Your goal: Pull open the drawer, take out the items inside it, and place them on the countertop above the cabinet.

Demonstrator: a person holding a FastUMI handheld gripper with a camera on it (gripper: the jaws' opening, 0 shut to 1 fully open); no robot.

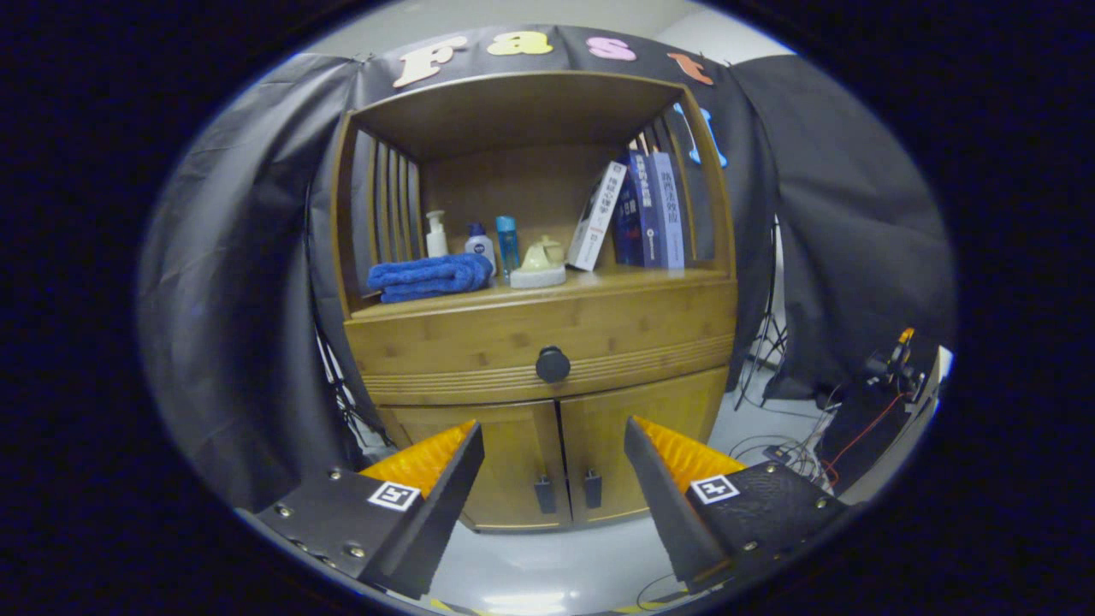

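Observation:
A wooden cabinet stands ahead of me. Its drawer (547, 338) is closed, with a round dark knob (553, 364) at the centre of its front. My gripper (554, 435) is open, some distance back from the cabinet, and the knob sits above the gap between its fingers. Nothing is held. The countertop (616, 280) above the drawer carries a folded blue towel (429, 277), three small bottles (479, 242), a pale teapot-like object (541, 262) and several leaning books (637, 214). The drawer's contents are hidden.
Two lower cabinet doors (560, 449) with small dark handles sit below the drawer. Light stands and loose cables (783, 445) lie on the floor to the right, beside a dark box with wires (881, 411). Pale floor (547, 565) stretches between me and the cabinet.

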